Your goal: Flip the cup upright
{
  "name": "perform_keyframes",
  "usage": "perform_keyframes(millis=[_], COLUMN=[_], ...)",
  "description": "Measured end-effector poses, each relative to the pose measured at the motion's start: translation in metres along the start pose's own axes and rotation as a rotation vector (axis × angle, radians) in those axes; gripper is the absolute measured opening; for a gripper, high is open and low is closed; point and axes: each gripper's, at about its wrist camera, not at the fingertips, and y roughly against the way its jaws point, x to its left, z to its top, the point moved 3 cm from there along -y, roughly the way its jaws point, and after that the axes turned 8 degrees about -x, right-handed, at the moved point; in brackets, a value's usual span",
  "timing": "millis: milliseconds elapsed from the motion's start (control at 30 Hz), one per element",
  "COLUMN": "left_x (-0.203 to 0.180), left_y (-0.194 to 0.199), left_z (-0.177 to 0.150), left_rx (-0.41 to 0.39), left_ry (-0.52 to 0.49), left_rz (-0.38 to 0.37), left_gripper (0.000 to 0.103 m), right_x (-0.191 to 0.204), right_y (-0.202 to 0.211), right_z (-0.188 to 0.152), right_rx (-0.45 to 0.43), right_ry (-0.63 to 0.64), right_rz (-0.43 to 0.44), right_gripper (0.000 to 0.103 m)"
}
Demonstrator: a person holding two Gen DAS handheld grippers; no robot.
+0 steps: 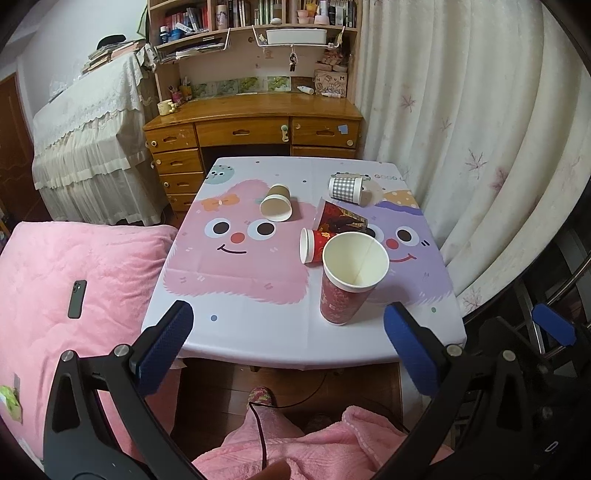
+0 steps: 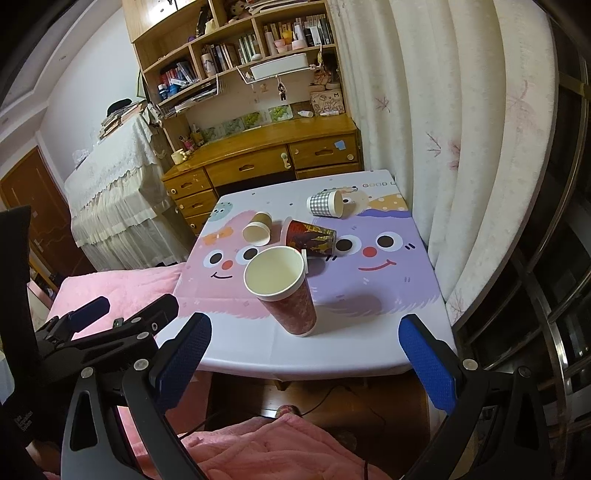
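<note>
Both tongs, left tongs (image 1: 286,332) and right tongs (image 2: 304,336), hang spread and empty short of the desk (image 1: 258,332), red cup (image 1: 341,291) upright near its front edge, so go for a toppled one, gripping its wall gently.

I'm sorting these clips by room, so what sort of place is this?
Most likely a bedroom or study in a home. A bed with a pink blanket stands beside the small table, a wooden desk with bookshelves stands behind it, and floral curtains hang alongside.

1 upright red cup (image 1: 345,284), 4 cups on side: small red (image 1: 314,245), dark-print (image 1: 341,219), brown (image 1: 277,203), checked (image 1: 345,188)
</note>
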Motion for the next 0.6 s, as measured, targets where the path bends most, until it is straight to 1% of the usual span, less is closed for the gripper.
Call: perform_keyframes(millis=[200,367,600], left_x=[-0.0005,0.0034,0.0045], left_y=[-0.0027,-0.0061,-0.0080], left_z=[0.0002,-0.0005,0.0000], left_rx=[0.011,0.019,0.019], left_ry=[-0.001,0.013,0.009], left_rz=[0.003,-0.009,-0.005], left_gripper=[0.102,0.102,0.102], right_x=[0.0003,0.0008,0.0007], right_y=[-0.0006,-0.0066,-0.0067], right_z=[0.0000,-0.0003,0.0000], right_rx=[0.007,0.024,0.023], right_ry=[0.000,-0.004,-0.004], right_rz=[0.000,0.004,0.003], right_gripper=[0.102,0.102,0.102])
